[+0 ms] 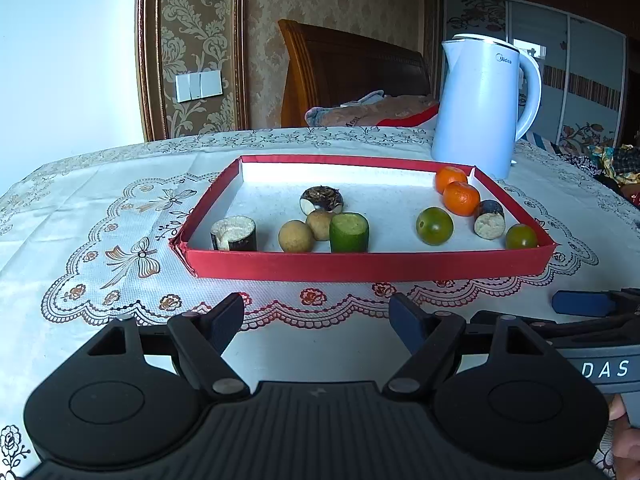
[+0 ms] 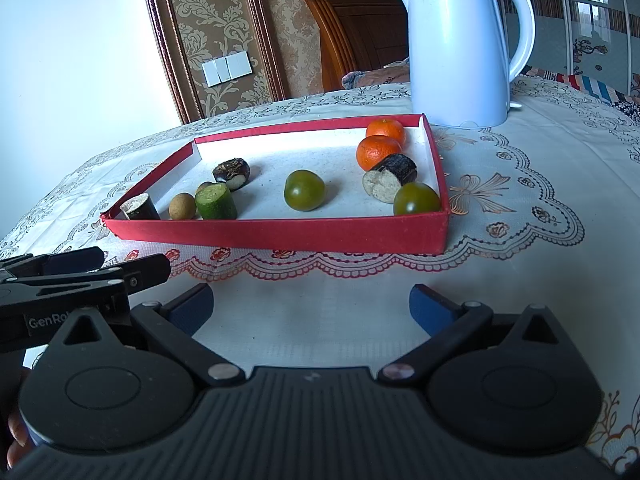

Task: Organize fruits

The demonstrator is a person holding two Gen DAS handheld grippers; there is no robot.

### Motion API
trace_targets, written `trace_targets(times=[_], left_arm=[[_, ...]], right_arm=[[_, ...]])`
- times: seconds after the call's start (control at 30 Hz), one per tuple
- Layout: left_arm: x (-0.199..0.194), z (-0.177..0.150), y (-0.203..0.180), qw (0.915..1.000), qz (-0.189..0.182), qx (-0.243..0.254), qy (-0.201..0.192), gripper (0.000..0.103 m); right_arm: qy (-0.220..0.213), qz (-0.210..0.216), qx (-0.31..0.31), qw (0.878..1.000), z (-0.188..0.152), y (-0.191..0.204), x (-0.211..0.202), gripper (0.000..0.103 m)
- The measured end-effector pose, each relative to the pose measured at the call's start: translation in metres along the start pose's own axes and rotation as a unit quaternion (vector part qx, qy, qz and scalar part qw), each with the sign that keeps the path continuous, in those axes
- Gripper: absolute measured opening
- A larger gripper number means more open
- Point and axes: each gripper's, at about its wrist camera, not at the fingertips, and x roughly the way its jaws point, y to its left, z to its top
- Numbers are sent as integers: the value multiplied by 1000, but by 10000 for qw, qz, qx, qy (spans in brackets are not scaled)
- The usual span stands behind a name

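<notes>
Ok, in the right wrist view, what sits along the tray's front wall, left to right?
Dark cane piece → brown longan → green cane piece → green citrus → second green citrus in the right corner of the red tray.

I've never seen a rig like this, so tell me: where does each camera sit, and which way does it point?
Left wrist: on the left claw, facing the tray; its open fingers, the right claw's tip.
Right wrist: on the right claw, facing the tray; the left claw at its left.
Shared: tray, fruits, kettle.
</notes>
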Motion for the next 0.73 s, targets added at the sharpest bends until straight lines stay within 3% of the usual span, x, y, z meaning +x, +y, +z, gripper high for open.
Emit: trace_targets(times=[0.57, 0.67, 0.73], left_arm=[[1, 2, 9, 9997, -101, -235, 36, 80], [0, 2, 12, 9996, 21, -295, -27, 80], [3, 2, 13, 9995, 2, -282, 108, 80]], right_arm=[[2, 2, 7, 10000, 0, 0, 0, 103], [-26, -17, 4, 10000, 0, 0, -1, 103], [-46, -87, 16, 9999, 0, 0, -2, 103]])
